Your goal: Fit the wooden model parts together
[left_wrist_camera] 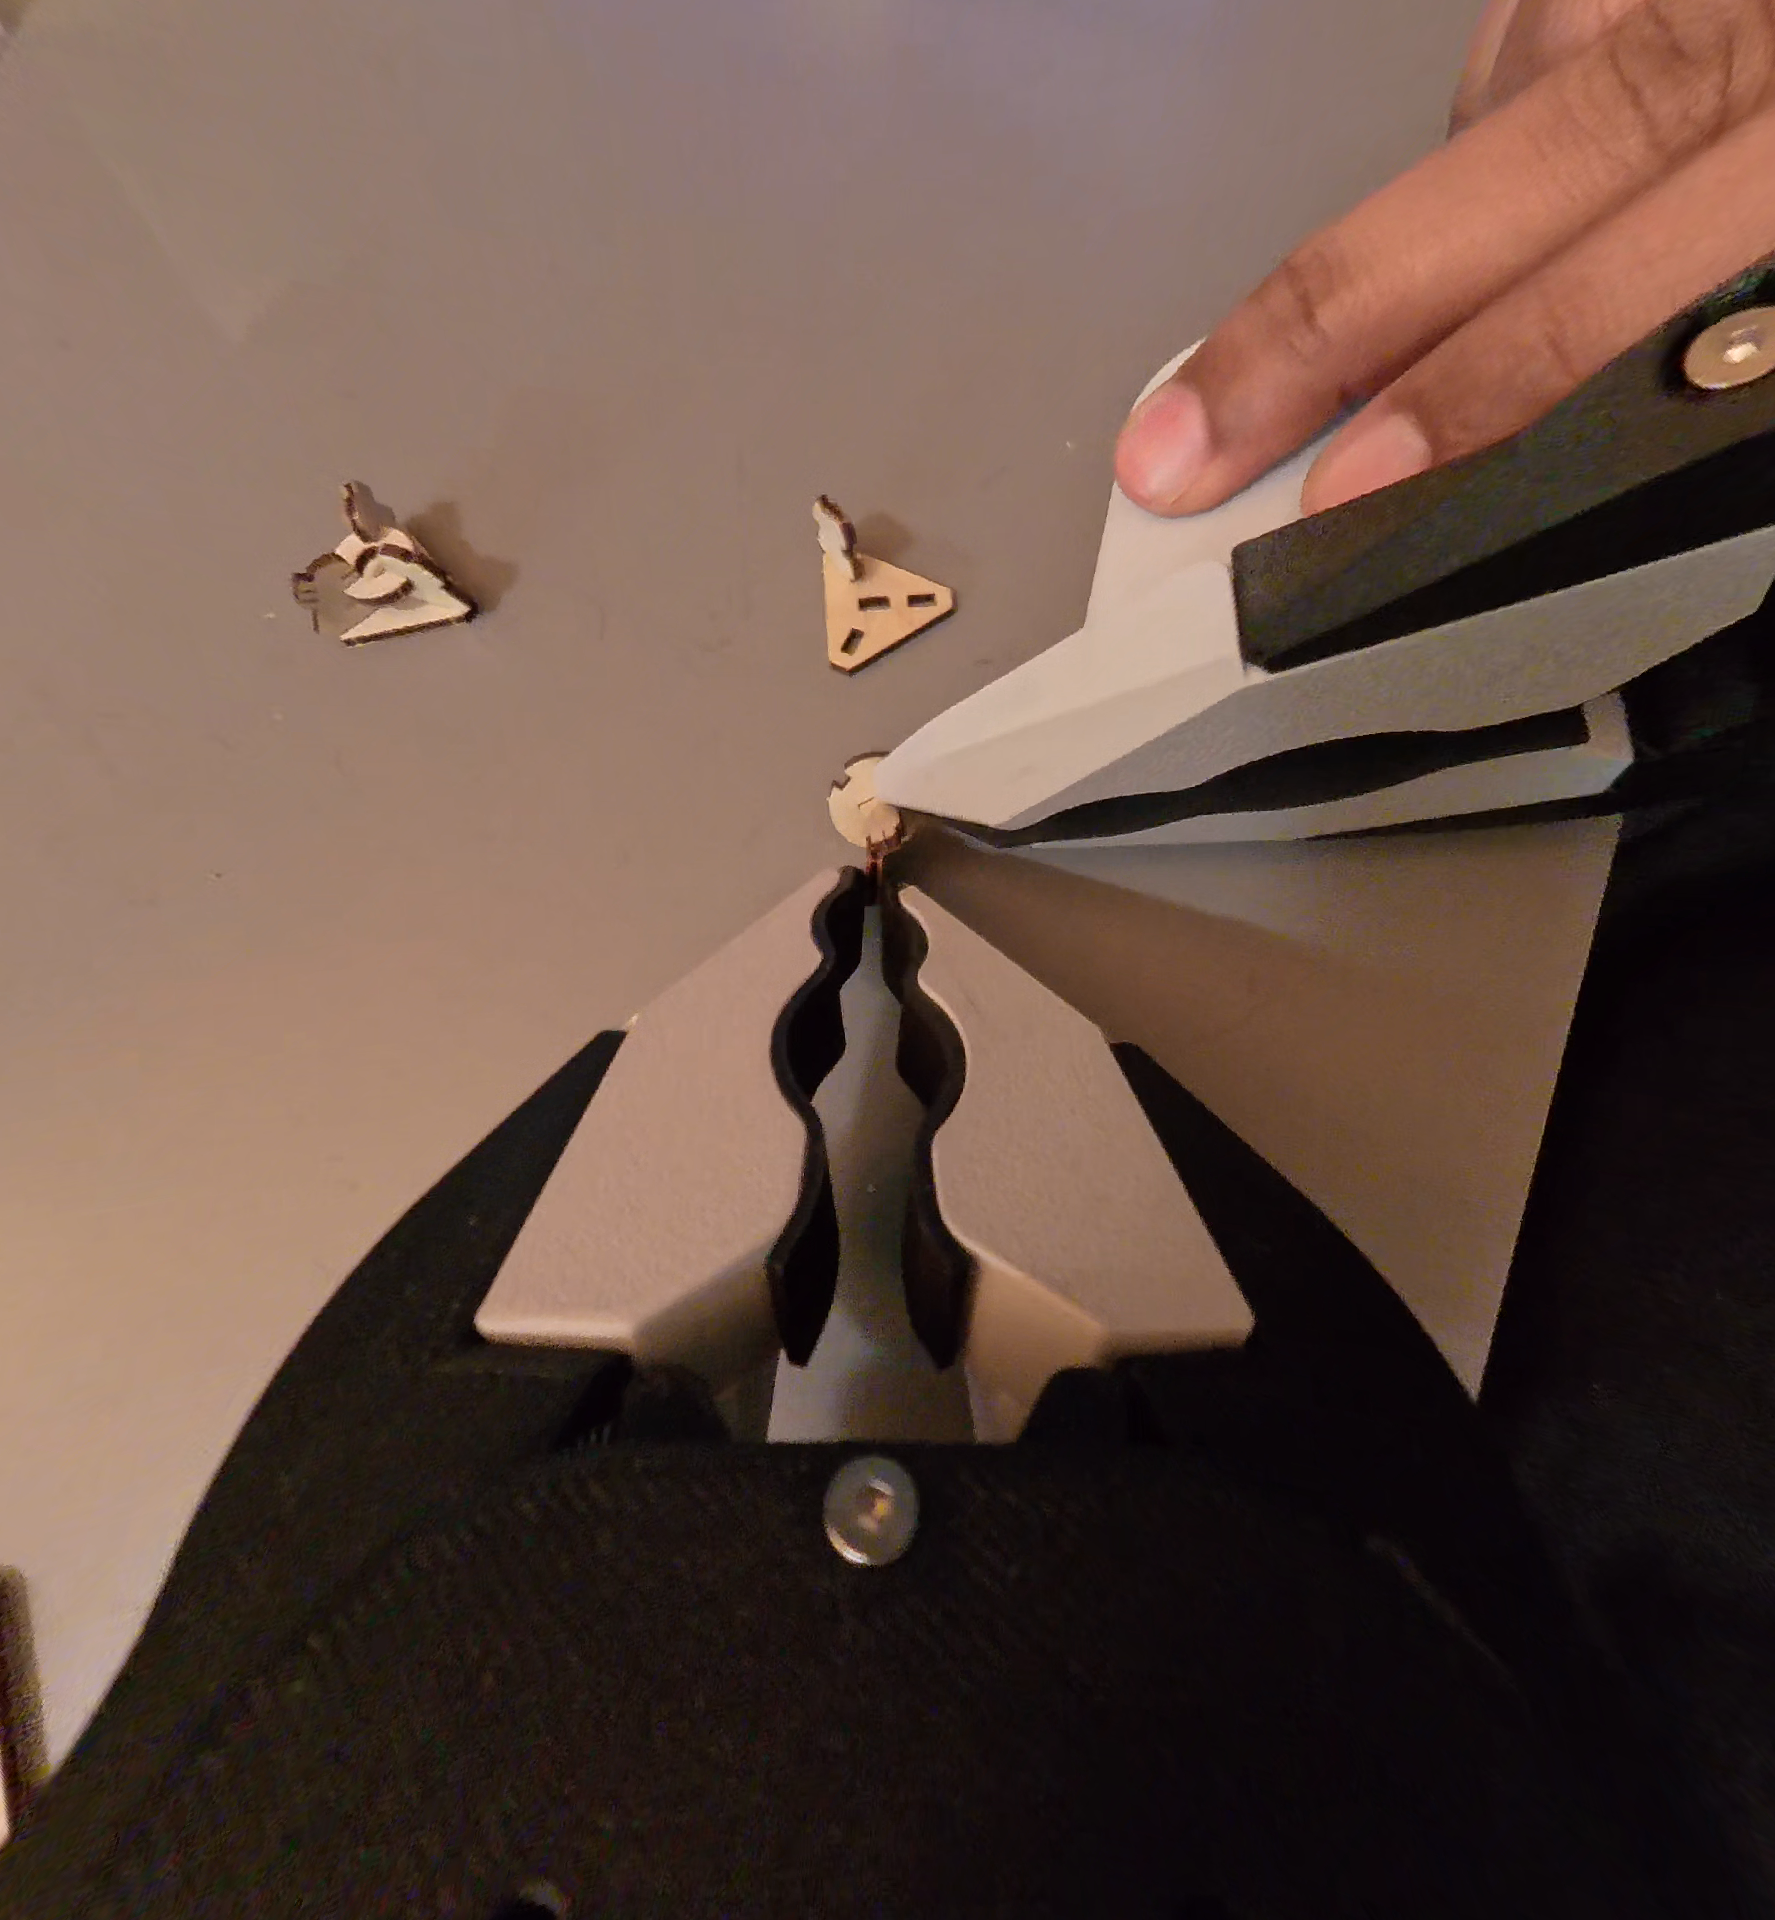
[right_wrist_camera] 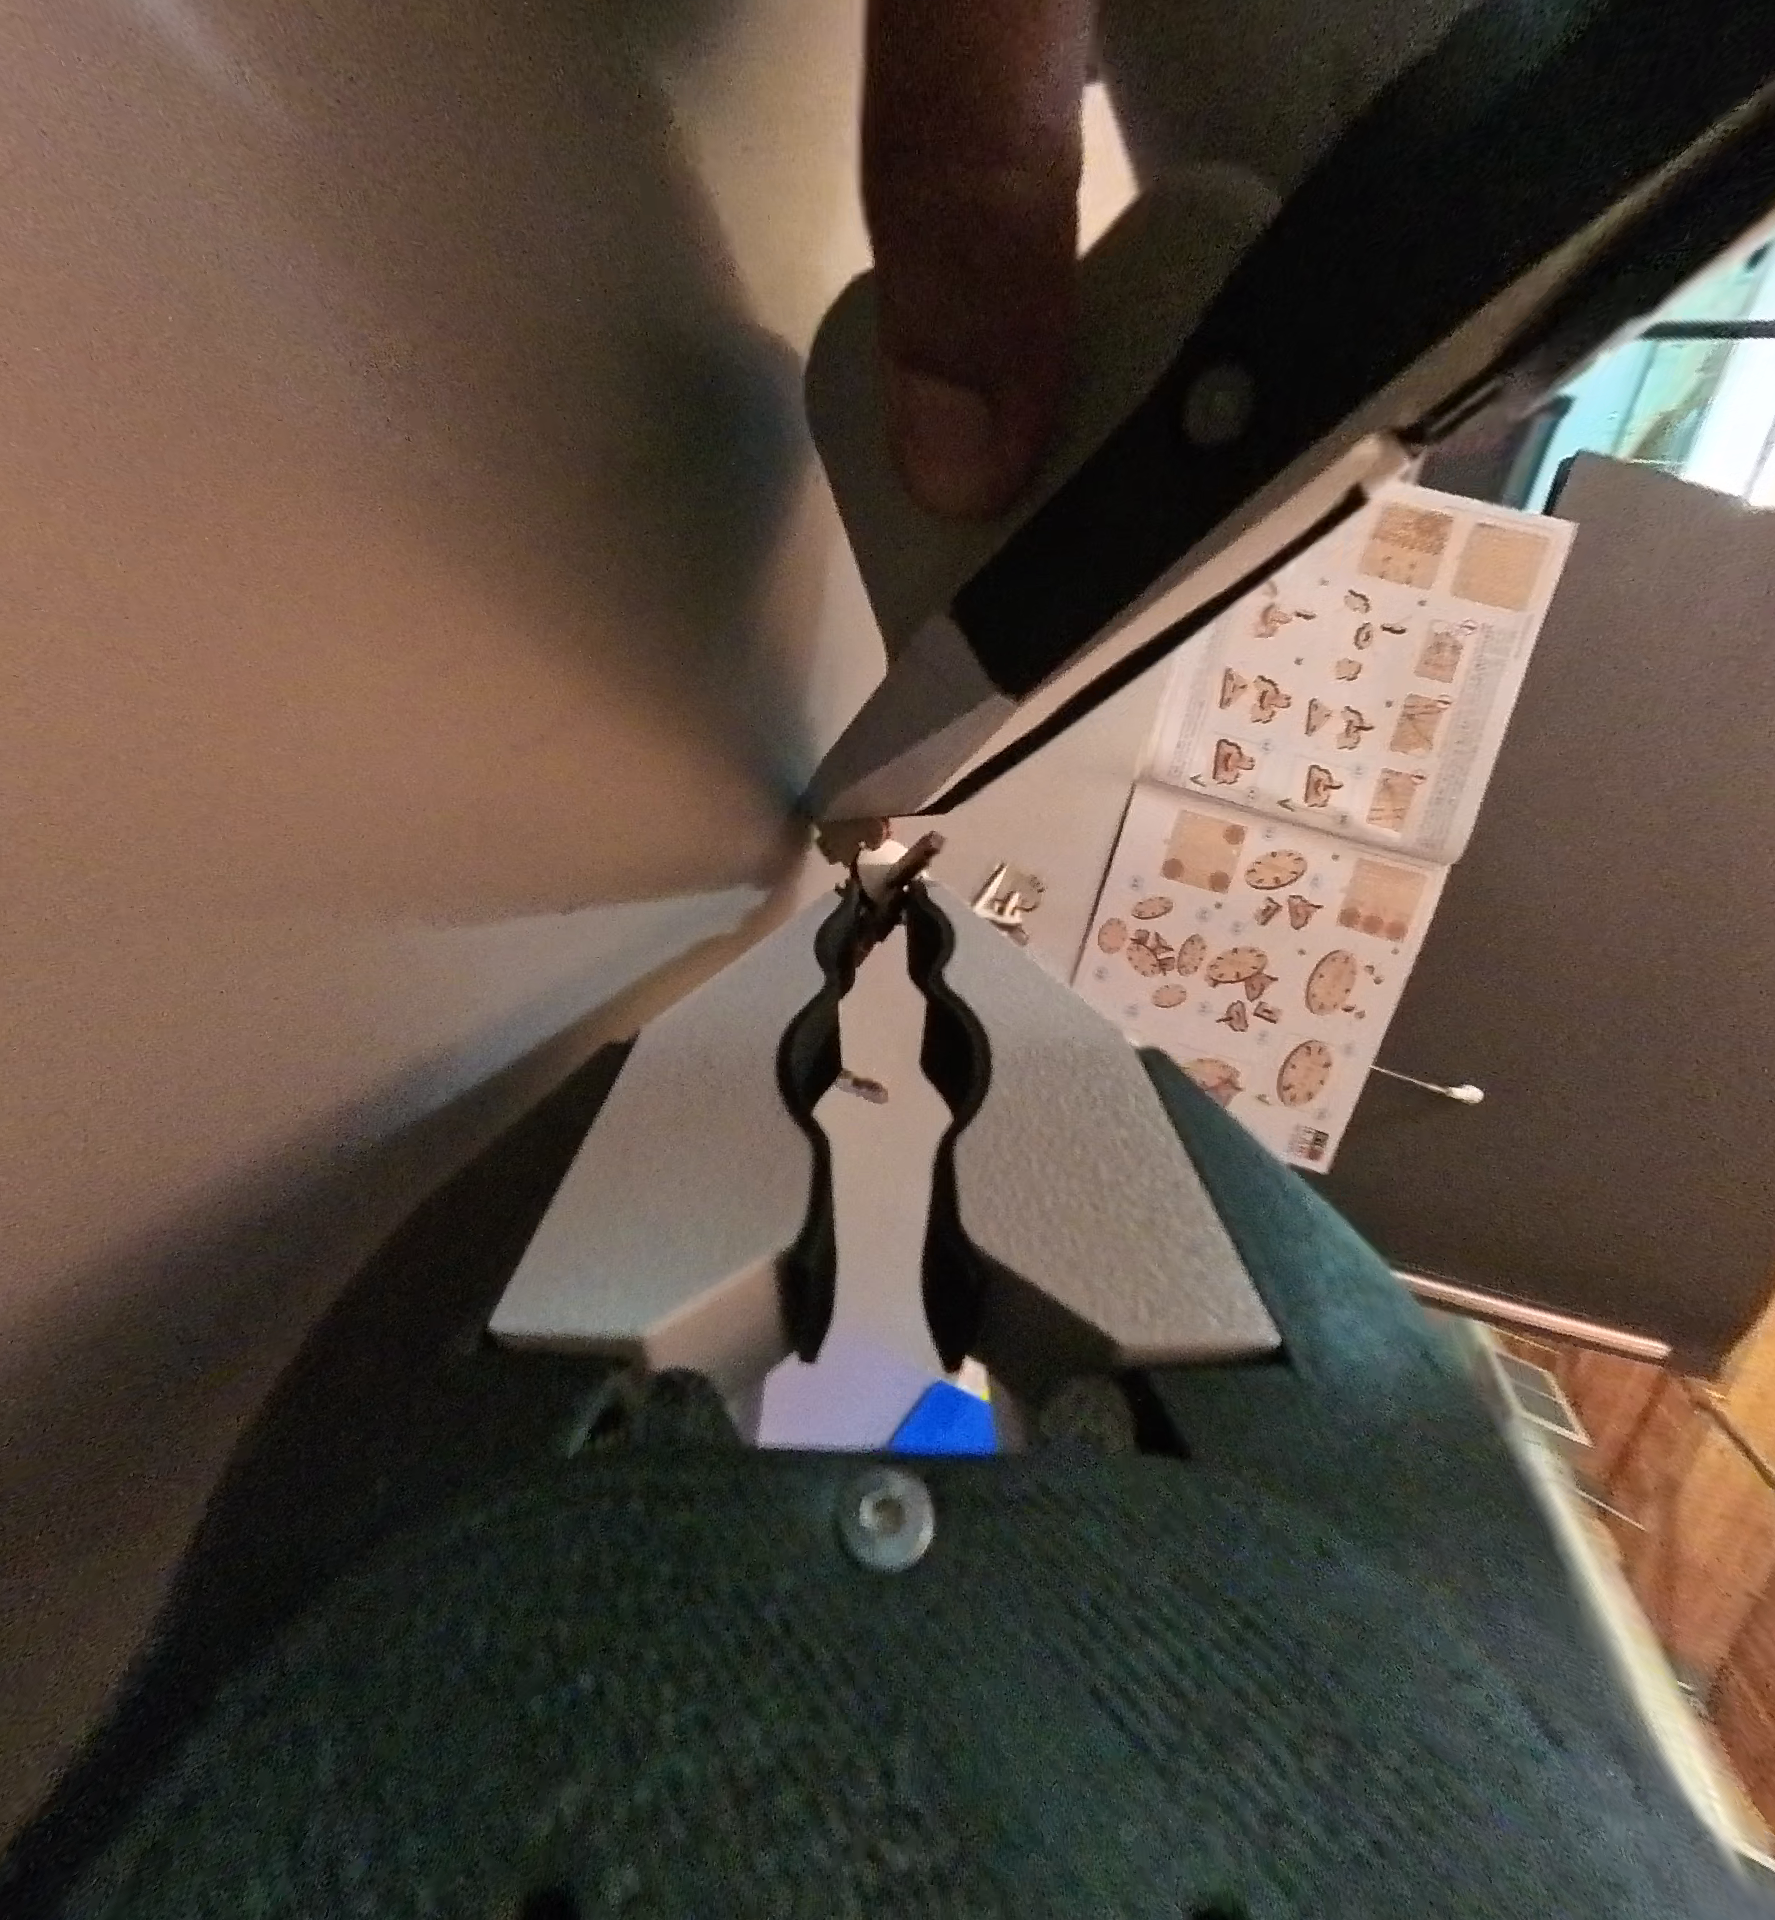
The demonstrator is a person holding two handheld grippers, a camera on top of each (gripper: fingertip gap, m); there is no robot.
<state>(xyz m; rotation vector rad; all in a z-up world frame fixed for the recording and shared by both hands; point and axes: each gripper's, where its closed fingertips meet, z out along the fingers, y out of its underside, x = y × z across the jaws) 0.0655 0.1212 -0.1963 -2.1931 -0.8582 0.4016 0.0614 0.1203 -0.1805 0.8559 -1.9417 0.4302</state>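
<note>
The left claw (left_wrist_camera: pixel 875 881) is clamped edge-on on a thin wooden piece (left_wrist_camera: pixel 872 864) above the grey desk (left_wrist_camera: pixel 447 312). The right claw (right_wrist_camera: pixel 878 894) grips a small round wooden disc (left_wrist_camera: pixel 859 812), meeting it tip to tip.

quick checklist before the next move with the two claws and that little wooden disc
1. Left claw shut on a thin wooden piece: ok.
2. Right claw gripping a small piece: ok, its fingers close on it.
3. Round wooden disc at the right claw's tip, touching the thin piece: ok; whether they are slotted together: cannot tell.
4. Triangle plate with one upright peg and the built-up triangle lie apart from both claws: ok.
5. Instruction sheet open on the table: ok.
</note>
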